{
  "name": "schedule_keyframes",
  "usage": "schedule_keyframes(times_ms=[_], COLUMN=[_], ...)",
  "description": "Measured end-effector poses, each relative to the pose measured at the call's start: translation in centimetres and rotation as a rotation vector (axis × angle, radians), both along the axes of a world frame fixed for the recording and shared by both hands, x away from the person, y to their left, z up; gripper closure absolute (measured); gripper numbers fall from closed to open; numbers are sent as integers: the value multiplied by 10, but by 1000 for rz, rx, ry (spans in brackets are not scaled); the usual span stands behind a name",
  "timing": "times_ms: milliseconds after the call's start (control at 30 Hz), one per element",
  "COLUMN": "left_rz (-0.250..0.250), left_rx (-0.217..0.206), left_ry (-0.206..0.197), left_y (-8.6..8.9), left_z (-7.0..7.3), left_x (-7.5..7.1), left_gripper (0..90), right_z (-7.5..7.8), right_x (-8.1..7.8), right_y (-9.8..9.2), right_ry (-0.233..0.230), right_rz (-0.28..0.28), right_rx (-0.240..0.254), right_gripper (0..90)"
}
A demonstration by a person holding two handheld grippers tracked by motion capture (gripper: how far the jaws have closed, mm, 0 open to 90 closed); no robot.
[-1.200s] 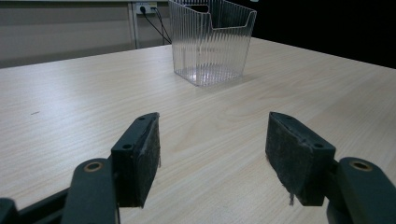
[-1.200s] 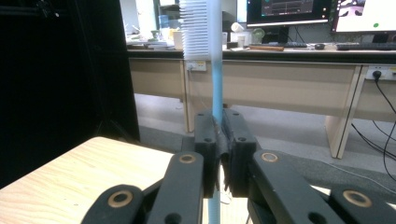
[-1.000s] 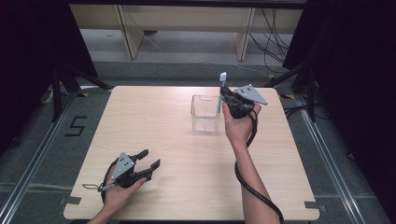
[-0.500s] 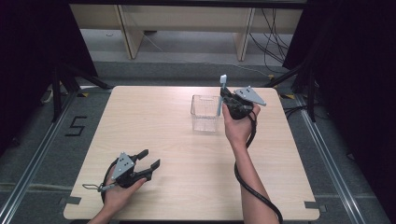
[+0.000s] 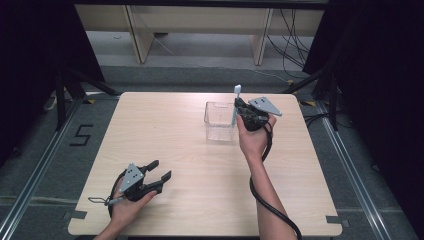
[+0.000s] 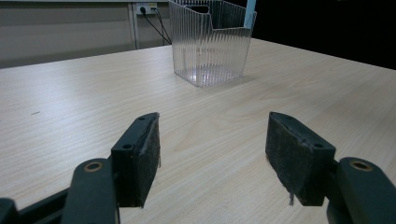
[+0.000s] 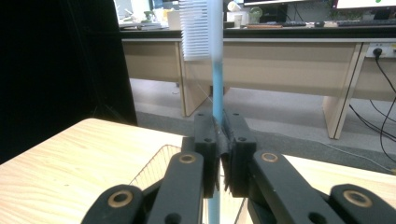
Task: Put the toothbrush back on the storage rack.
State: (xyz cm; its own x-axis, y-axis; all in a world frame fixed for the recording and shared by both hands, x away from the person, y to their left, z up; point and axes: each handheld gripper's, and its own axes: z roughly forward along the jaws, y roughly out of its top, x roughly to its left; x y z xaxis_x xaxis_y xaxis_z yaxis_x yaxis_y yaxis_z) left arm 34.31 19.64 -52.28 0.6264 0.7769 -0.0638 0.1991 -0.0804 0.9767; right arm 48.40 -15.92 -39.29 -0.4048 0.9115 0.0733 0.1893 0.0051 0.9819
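Right gripper [image 5: 239, 107] is pinching an upright toothbrush [image 5: 236, 102] at the far right of the table [image 5: 300, 200], just beside a clear ribbed bin [image 5: 219, 122]. Left gripper [image 5: 162, 169] is resting near-left, jaws wide and empty. Its own view is showing the bin [image 6: 210, 42] ahead. Bristles [image 7: 195, 28] are showing in the right gripper view, above the clamped pads [image 7: 232, 149].

In the right gripper view the toothbrush [image 7: 215, 60] is cut off by the top edge, and its lower handle is hidden behind the closed jaws. The clear box [image 6: 210, 42] is cut off at the top edge in the left gripper view.
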Motion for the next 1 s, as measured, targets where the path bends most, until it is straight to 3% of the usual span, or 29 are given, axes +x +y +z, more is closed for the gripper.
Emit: schedule_keyframes(times_ms=[333, 367, 667, 1000], left_rz=[0, 0, 1, 0], left_rx=[0, 1, 0, 2], left_ry=[0, 0, 0, -2], left_y=[0, 0, -1, -1], left_z=[0, 0, 0, 0], left_x=[0, 0, 0, 0], left_gripper=[352, 353, 354, 355], right_z=[-7, -8, -17, -27], right_x=[1, 0, 2, 2], right_y=[-1, 0, 1, 1], right_ry=[13, 26, 31, 58], right_rz=[-5, -11, -9, -11], right_rx=[-9, 7, -29, -31], right_gripper=[859, 859, 859, 858])
